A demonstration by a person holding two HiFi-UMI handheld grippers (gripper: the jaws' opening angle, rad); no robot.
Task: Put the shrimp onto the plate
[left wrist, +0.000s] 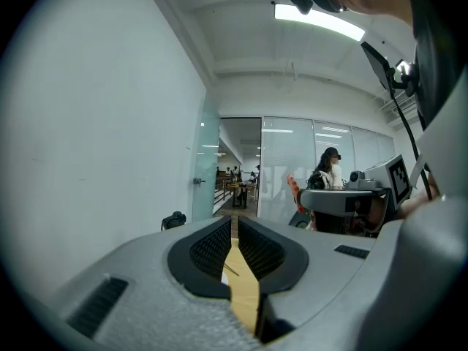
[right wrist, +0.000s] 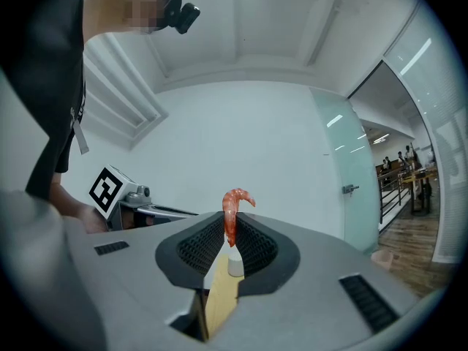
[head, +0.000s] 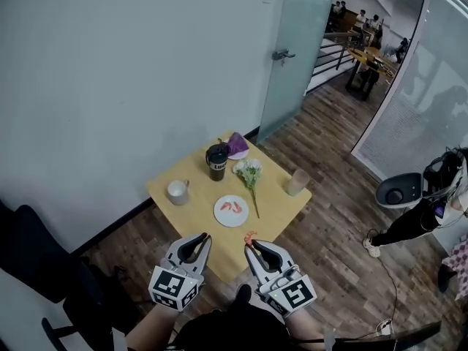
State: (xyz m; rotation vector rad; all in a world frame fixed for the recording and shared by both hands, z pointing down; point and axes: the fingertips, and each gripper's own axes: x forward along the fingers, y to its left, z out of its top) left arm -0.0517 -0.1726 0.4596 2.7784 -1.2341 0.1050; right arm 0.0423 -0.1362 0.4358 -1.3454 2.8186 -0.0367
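A small yellow table (head: 274, 209) carries a white plate (head: 221, 214) with one orange shrimp (head: 232, 206) lying on it. My right gripper (head: 251, 246) hovers over the table's near edge, shut on a second shrimp (head: 250, 236); in the right gripper view that shrimp (right wrist: 232, 209) sticks up curled from between the jaws (right wrist: 229, 232). My left gripper (head: 202, 241) is beside it, left of the plate's near side, jaws shut with nothing between them, as the left gripper view (left wrist: 234, 234) also shows.
On the table stand a white mug (head: 176, 191), a dark tumbler (head: 216, 161), a purple cloth (head: 237, 145), a white flower stem (head: 250, 177) and a tan cup (head: 296, 182). A dark chair (head: 33, 262) is at left; a person (head: 424, 210) crouches on the wooden floor at right.
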